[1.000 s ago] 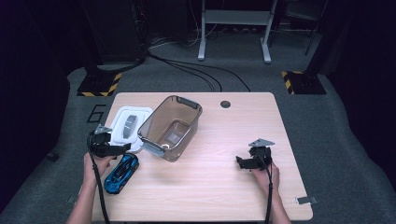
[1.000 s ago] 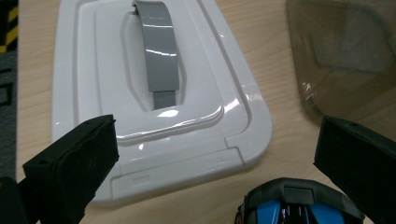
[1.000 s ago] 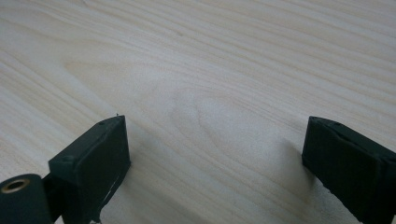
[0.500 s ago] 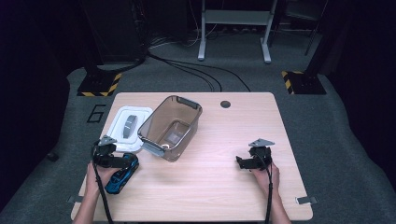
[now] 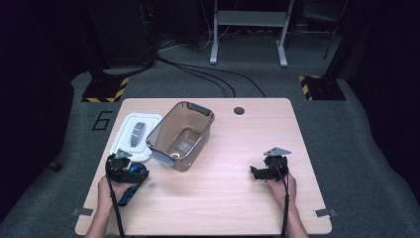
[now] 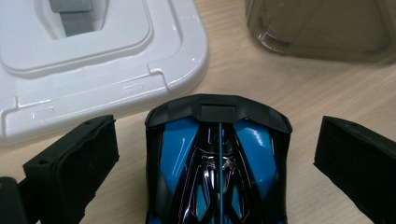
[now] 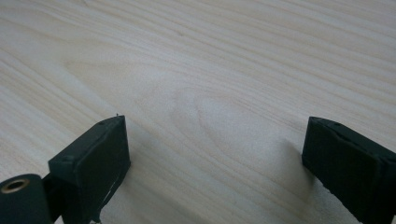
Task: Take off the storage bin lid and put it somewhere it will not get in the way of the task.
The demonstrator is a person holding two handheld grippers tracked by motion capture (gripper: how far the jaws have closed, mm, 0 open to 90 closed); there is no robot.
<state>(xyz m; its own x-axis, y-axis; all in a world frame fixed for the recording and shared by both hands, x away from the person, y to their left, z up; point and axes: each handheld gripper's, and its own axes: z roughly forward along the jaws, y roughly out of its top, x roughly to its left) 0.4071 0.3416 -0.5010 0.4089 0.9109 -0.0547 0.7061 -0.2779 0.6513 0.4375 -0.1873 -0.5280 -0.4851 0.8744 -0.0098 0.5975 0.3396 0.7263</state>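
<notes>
Straddling the blue toy car [image 6: 217, 163], the left hand-held gripper [image 6: 217, 154] has its jaws spread wide — one on either side of the car's body, with a gap of bare wood showing between each pad and the car, so nothing is gripped. The car lies flat on the counter [image 5: 228, 198], just in front of the white lid [image 6: 107, 70], its black end nearly touching the lid's near rim. In the high view the left hand-held gripper [image 5: 126, 172] covers most of the car [image 5: 126, 194], which sits at the lid's [image 5: 136, 134] near corner. The clear brown bin [image 5: 181, 135] stands just beside the lid, on its right, upright and open at the top. Well to the right of the bin, the right hand-held gripper [image 5: 257, 172] rests low over bare counter [image 7: 210, 70] — its jaws stand apart with nothing between them.
</notes>
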